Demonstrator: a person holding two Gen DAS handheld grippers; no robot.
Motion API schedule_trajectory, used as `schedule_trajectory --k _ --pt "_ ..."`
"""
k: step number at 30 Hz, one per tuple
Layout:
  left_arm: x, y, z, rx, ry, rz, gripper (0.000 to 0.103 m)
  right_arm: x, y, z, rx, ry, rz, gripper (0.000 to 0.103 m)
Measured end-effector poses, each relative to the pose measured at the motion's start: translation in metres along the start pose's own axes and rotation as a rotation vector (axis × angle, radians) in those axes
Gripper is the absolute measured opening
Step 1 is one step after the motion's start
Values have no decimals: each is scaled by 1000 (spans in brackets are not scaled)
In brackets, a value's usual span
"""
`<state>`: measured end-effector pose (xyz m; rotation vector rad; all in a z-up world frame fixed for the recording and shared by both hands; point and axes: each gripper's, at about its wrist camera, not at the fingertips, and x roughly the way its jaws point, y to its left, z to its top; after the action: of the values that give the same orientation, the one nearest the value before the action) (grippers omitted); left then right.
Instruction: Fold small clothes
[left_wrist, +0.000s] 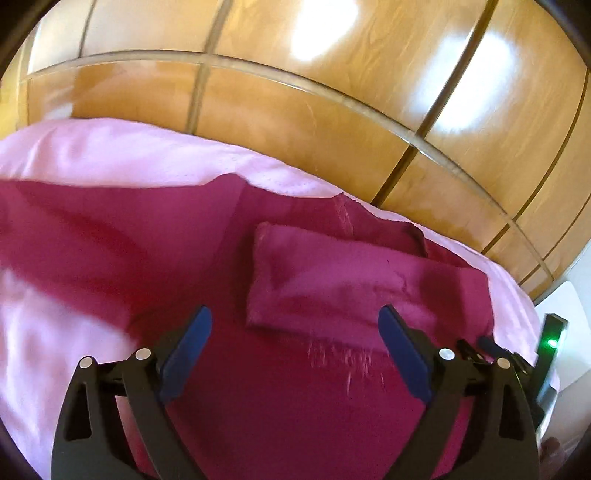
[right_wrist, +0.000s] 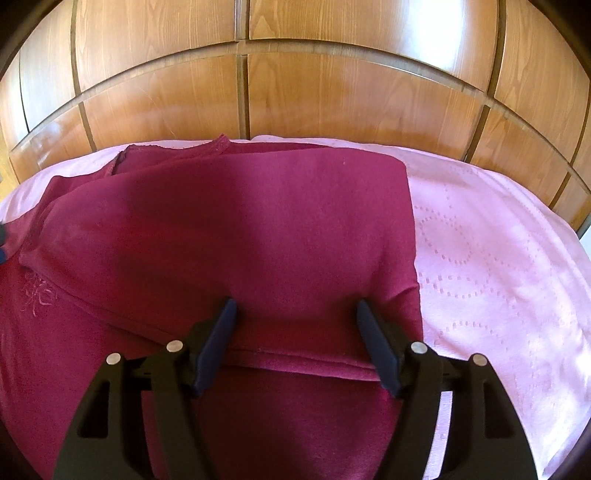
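Left hand-held gripper view alone shows folded sleeve.

Pink bedsheet covers surface, dotted ring pattern woven in. Glossy wooden wardrobe panels behind, split by dark grooves; bright glare patches. White device at right edge, green light lit.

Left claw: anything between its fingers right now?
Nothing gripped. In the left wrist view the left claw stands open over the maroon garment; between its fingers shows only the garment and its folded-in sleeve.
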<state>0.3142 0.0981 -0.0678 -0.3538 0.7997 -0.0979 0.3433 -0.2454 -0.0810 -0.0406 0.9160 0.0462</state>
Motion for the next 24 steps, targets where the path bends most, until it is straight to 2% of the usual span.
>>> schedule_trajectory --k 5,8,10,11,14,16,19,22,24 --pt "-32 18 -19 -24 -9 59 91 -2 4 1 -12 -3 -39 76" --pt "-46 32 -27 -47 -16 98 94 -3 6 2 -18 2 -89 88" --pt "-57 46 -32 -64 -24 104 94 -7 7 3 -20 7 -120 101" --pt "-63 55 -34 -75 -27 109 94 -10 6 3 -15 13 -125 101" --pt "-79 92 -37 -152 -28 97 94 -28 8 -3 21 18 -79 101" --pt "-93 125 -36 -237 -56 92 94 -43 16 -12 10 9 -24 101" --pt "-115 177 -32 -389 -69 24 94 -55 32 -28 -23 7 50 101" --pt "-138 222 -23 -491 -140 49 94 -53 47 -43 -47 35 96 101" --pt "-147 246 -16 -535 -184 77 94 -44 53 -50 -53 58 94 101"
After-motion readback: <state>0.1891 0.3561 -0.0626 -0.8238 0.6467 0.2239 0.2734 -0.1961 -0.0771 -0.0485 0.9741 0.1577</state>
